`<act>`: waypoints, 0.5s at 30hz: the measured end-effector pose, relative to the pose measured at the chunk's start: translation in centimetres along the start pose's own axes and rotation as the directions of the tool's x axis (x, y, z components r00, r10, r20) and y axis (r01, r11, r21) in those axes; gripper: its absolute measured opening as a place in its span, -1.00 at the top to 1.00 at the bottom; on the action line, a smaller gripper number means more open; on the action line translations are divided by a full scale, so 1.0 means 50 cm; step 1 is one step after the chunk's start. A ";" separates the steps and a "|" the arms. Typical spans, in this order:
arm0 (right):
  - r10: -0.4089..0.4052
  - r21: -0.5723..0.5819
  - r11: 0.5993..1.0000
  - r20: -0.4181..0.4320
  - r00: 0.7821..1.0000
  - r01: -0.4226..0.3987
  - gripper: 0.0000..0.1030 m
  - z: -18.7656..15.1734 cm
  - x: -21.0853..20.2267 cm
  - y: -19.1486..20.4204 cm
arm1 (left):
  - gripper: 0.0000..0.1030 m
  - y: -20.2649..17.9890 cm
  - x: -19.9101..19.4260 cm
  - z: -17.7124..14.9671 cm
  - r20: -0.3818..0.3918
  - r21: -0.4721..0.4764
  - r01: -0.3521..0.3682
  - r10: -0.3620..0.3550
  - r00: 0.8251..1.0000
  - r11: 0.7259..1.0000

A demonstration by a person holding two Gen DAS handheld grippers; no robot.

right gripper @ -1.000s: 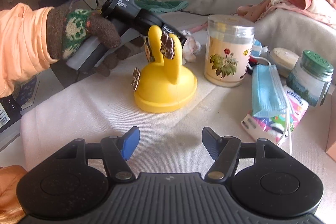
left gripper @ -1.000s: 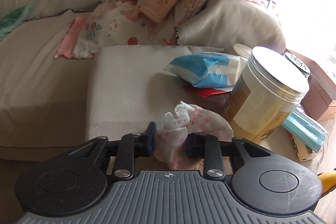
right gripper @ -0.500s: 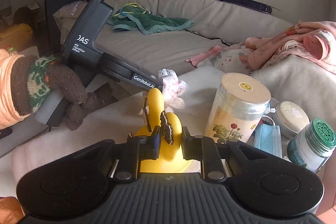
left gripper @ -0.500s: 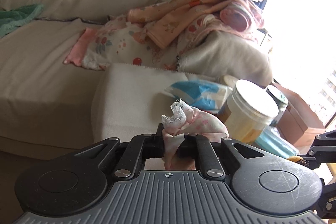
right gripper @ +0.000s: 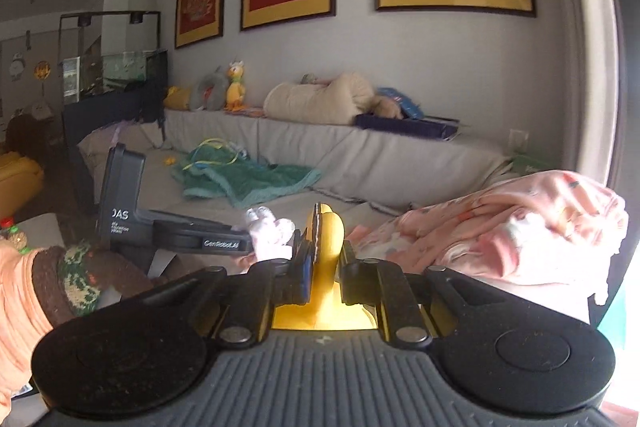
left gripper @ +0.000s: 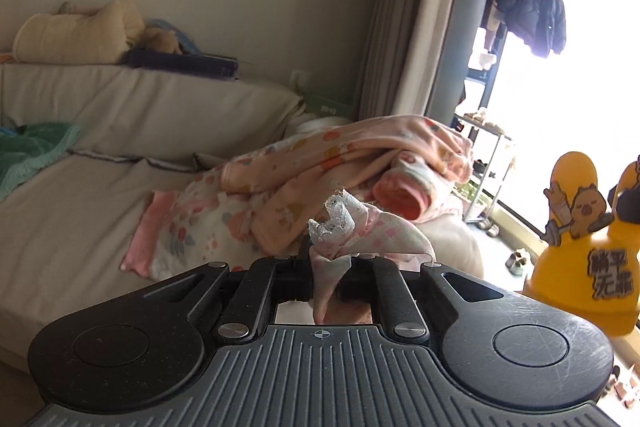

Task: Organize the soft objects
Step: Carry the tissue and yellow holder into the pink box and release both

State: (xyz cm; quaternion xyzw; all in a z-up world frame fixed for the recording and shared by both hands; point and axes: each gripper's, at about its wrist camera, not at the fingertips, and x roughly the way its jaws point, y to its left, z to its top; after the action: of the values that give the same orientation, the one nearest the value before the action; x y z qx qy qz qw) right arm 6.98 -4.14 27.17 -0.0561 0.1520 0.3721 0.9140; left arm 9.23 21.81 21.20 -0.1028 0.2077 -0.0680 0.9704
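Note:
My left gripper (left gripper: pixel 325 277) is shut on a small pink patterned cloth with a lace edge (left gripper: pixel 352 233), held up in the air above the sofa; it also shows in the right wrist view (right gripper: pixel 269 231). My right gripper (right gripper: pixel 323 267) is shut on a yellow rabbit-shaped toy (right gripper: pixel 330 251), lifted up; the toy also shows at the right of the left wrist view (left gripper: pixel 584 251). The two grippers are side by side, left one to the left of the right one.
A pile of pink and orange printed clothes (left gripper: pixel 320 187) lies on the beige sofa (left gripper: pixel 80 211), also seen in the right wrist view (right gripper: pixel 500 231). A green towel (right gripper: pixel 244 179) lies on the sofa seat. Cushions and plush toys (right gripper: pixel 320 99) line the sofa back.
Both grippers rose from the table. The left closed on the pink cloth and lifted it. The right closed on the yellow toy and lifted it.

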 end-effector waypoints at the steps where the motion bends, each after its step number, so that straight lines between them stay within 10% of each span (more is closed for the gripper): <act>1: -0.029 0.001 1.000 0.016 0.999 0.029 0.76 0.007 -0.019 -0.017 | 0.77 -0.028 0.008 0.007 -0.001 0.016 0.018 -0.018 1.000 1.000; 9: -0.267 0.045 0.963 0.086 0.960 0.264 0.76 -0.021 -0.196 -0.175 | 0.77 -0.264 0.095 0.011 -0.072 0.134 0.178 -0.170 0.983 0.975; 15: -0.433 0.122 0.897 0.058 0.899 0.424 0.76 -0.098 -0.307 -0.309 | 0.77 -0.439 0.208 -0.040 -0.190 0.164 0.326 -0.295 0.937 0.931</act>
State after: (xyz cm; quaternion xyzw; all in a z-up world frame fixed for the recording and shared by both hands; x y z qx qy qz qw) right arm 6.22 -26.46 27.27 -0.0237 0.1170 0.1550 0.9807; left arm 15.84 -1.65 20.34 -0.0341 0.2593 -0.2488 0.9326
